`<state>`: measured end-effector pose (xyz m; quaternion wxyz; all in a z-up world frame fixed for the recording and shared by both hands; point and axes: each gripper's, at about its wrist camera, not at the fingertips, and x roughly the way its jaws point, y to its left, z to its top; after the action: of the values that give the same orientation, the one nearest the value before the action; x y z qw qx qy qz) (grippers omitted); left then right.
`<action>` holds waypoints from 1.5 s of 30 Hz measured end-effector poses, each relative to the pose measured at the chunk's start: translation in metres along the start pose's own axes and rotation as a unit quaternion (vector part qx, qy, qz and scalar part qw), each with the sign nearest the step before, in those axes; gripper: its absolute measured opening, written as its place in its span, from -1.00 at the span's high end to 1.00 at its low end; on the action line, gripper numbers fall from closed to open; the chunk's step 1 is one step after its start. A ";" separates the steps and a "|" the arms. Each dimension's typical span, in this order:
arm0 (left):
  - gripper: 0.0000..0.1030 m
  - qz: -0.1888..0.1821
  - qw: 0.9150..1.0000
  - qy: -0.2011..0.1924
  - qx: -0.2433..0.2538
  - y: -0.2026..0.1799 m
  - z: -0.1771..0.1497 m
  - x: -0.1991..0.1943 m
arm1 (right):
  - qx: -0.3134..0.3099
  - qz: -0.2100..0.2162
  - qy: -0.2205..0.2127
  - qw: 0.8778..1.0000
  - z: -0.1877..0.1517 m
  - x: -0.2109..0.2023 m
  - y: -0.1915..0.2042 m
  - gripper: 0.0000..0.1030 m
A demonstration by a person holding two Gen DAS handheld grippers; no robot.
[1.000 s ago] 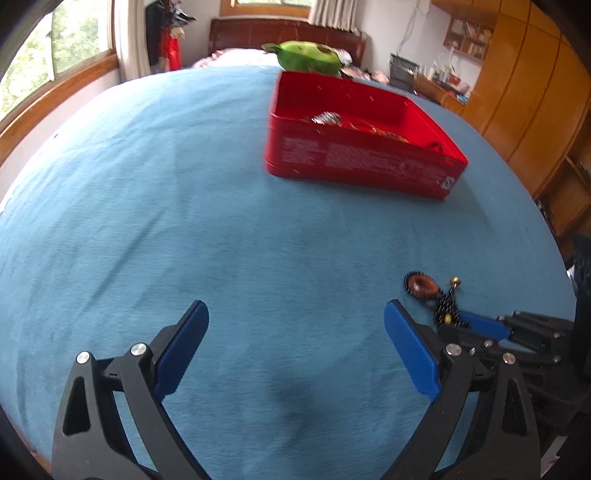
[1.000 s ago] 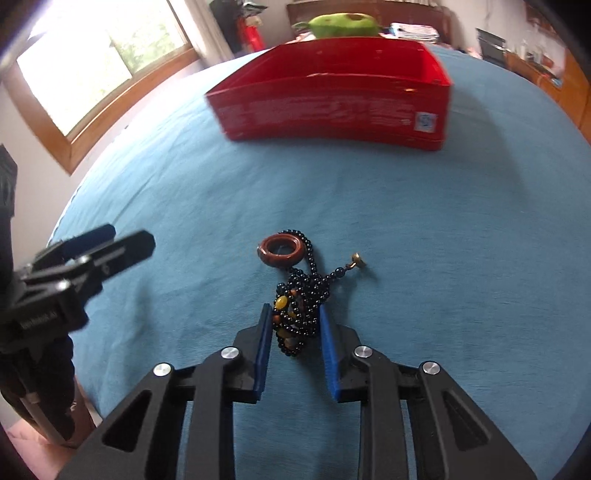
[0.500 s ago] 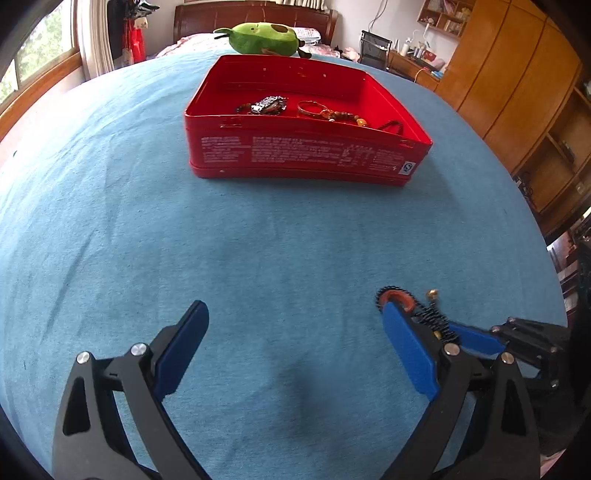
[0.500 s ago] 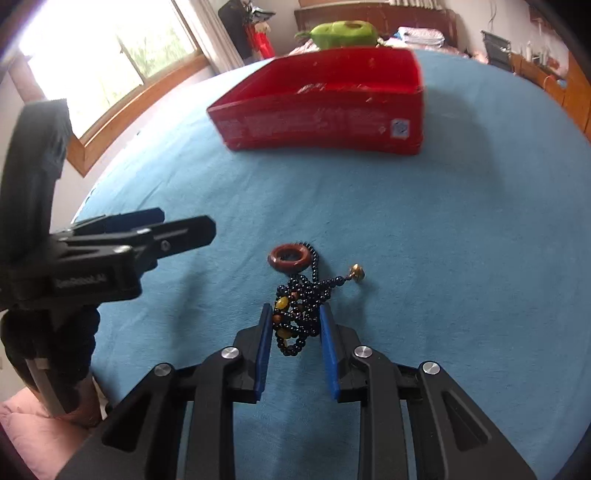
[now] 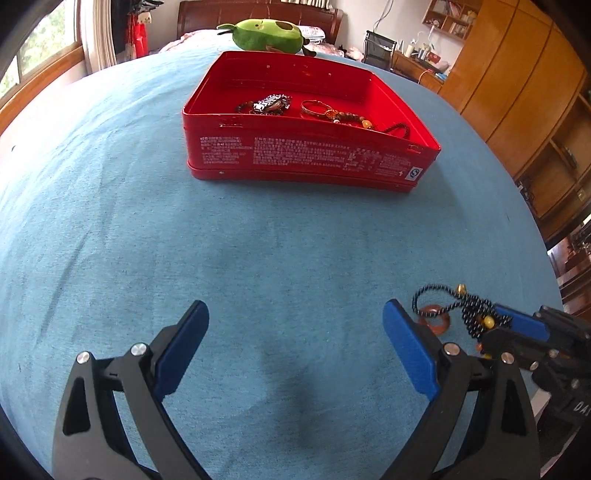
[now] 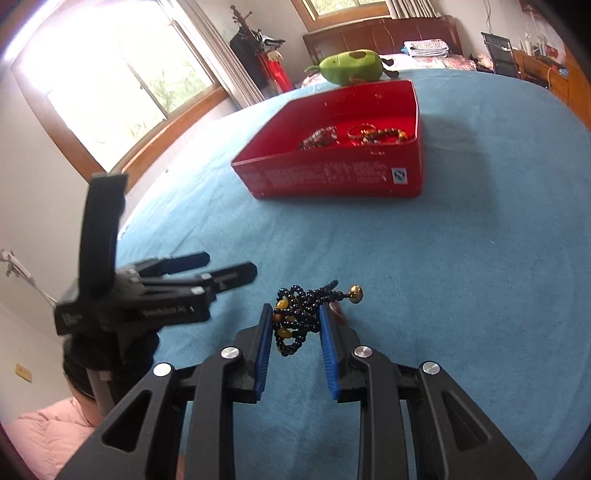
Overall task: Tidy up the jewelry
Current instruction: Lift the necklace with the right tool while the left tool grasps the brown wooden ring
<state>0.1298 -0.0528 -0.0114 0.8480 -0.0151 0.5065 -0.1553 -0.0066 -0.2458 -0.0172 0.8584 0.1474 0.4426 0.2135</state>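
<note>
Near the front edge of the blue table (image 5: 258,240), the right tool (image 6: 293,325) is closed narrowly on a bunched string of black beads (image 6: 295,317), with a few amber beads mixed in and a small brass bell (image 6: 355,292) sticking out to one side. From the left wrist view the same string (image 5: 469,308) hangs from the blue pads with a brown ring (image 5: 436,319) dangling at its lower end, close to the cloth or just clear of it; which one is hard to tell.

A string like this is light and limp. It will swing, sag and slip through a loose pinch, so the hold probably belongs on the thick knot of bunched beads, where it sits now, not on a single strand. The hard ring looks the most likely part to knock against something.

The left tool (image 5: 295,343) stands wide and holds nothing, over bare cloth.

Toward the far edge sits an open red tin (image 5: 207,107). Inside lie a silver watch (image 5: 271,103), a thin bangle (image 5: 314,107), a bracelet of brown beads (image 5: 351,118) and a dark cord (image 5: 400,129). Its left half is bare, so there looks to be room for the string. Behind it rests a green plush toy (image 5: 266,35).
</note>
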 end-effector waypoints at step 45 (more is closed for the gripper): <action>0.84 -0.007 0.992 0.075 0.102 -0.083 0.020 0.062 | 0.093 -0.063 -0.046 0.993 0.011 -0.035 -0.096 0.51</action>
<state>0.1537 -0.1521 -0.0390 0.8034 0.0798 0.5505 -0.2125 0.0076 -0.3467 -0.0290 0.8722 0.2081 0.4289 0.1095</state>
